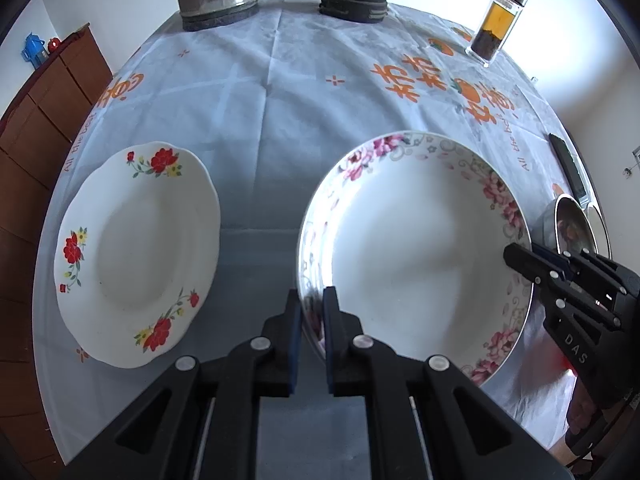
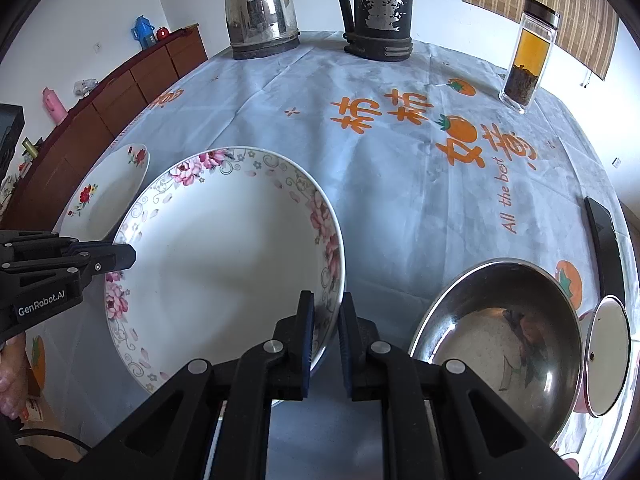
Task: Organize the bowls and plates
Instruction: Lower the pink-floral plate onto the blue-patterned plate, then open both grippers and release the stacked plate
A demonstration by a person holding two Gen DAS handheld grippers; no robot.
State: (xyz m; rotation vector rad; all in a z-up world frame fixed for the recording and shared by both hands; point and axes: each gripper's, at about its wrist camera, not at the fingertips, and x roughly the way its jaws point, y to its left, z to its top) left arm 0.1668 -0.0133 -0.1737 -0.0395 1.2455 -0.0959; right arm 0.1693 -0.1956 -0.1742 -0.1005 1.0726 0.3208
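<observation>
While both my jaws pinch opposite rims of the pink-flowered plate, left gripper on its left edge and right gripper on its right, it sits on the worktop between the red-flowered plate and the steel bowl. Uneven lifting could tilt it, letting the glazed rim slip and clip that bowl.

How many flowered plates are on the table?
2: the pink-flowered plate sits mid-table, both grippers clamped on its rim; the red-flowered plate lies to its left. Others may lie outside view.
</observation>
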